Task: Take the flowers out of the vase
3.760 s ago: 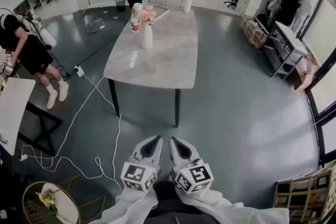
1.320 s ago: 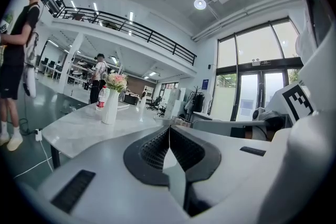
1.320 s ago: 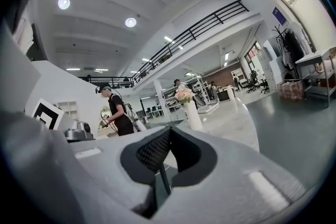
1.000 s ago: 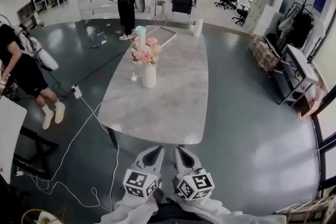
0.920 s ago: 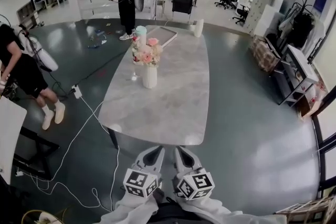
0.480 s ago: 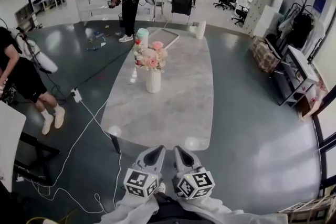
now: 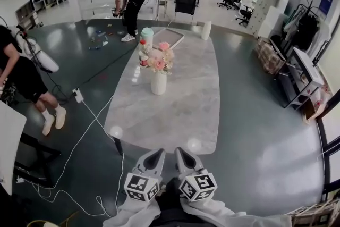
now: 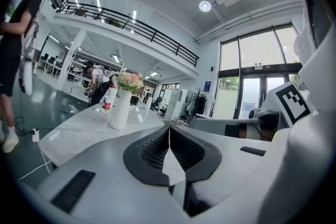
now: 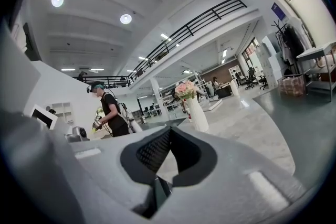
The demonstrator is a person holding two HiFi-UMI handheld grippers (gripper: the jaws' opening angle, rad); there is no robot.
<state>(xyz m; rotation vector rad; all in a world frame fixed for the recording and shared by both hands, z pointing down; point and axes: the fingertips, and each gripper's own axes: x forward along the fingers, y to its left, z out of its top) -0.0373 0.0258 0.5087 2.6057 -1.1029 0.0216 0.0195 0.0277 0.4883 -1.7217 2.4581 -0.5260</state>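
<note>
The open hall had a glossy grey floor, with a long pale marble worktop ahead of you. Toward its far left stood the tall white ceramic vase, upright, the bunch of pink flowers in it. You held your left gripper and right gripper side by side at the worktop's near end, well apart from the vase, each with its jaws together on nothing.

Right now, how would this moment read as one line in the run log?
left claw: shut, empty | right claw: shut, empty | flowers: in vase on table | task: not started
</note>
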